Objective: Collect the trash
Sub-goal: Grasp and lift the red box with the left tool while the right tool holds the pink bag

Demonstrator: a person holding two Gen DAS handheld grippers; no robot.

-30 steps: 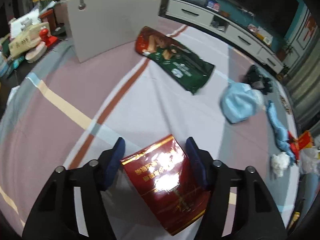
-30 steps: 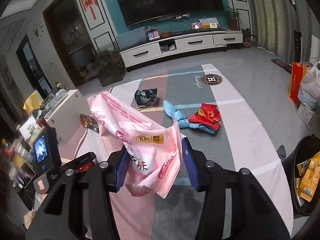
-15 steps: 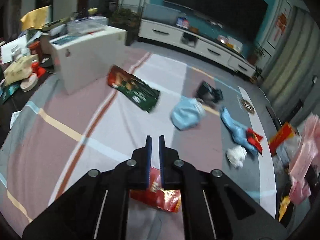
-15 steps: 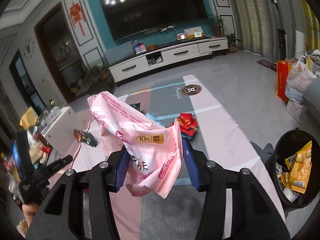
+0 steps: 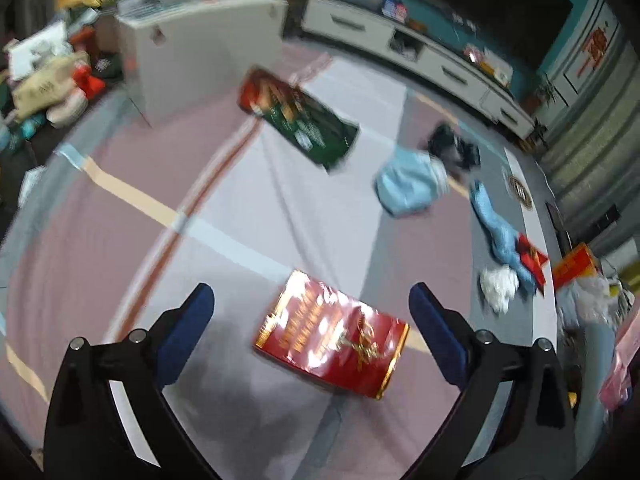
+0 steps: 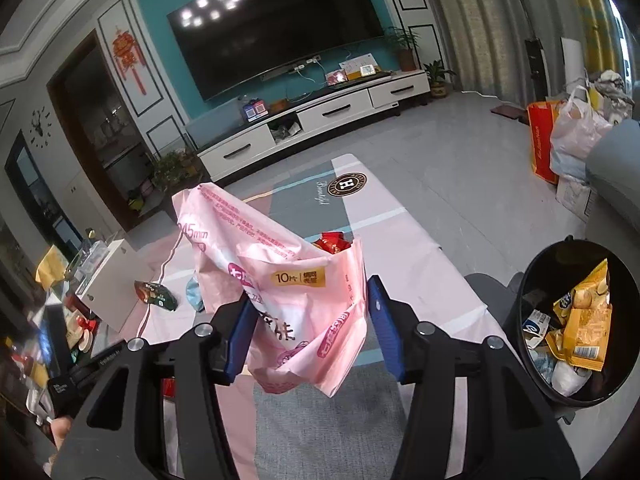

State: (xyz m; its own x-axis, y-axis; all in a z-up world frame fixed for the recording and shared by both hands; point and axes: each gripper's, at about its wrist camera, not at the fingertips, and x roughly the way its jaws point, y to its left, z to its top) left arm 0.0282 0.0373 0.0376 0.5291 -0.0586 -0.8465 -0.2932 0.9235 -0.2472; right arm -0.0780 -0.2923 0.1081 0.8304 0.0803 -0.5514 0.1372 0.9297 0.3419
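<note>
The left gripper (image 5: pixel 311 312) is spreading its jaws wide above the red packet (image 5: pixel 332 334), which is lying flat on the rug (image 5: pixel 120 208) just ahead of and between the fingertips, untouched, probably lined up for a grab. The right gripper (image 6: pixel 312 320) is easing its jaws apart with the pink bag (image 6: pixel 280 280) still between them (it reads "10" and "245mm"), presumably carrying it toward the black bin (image 6: pixel 576 320) off to its right, already part full of yellow wrappers.
</note>
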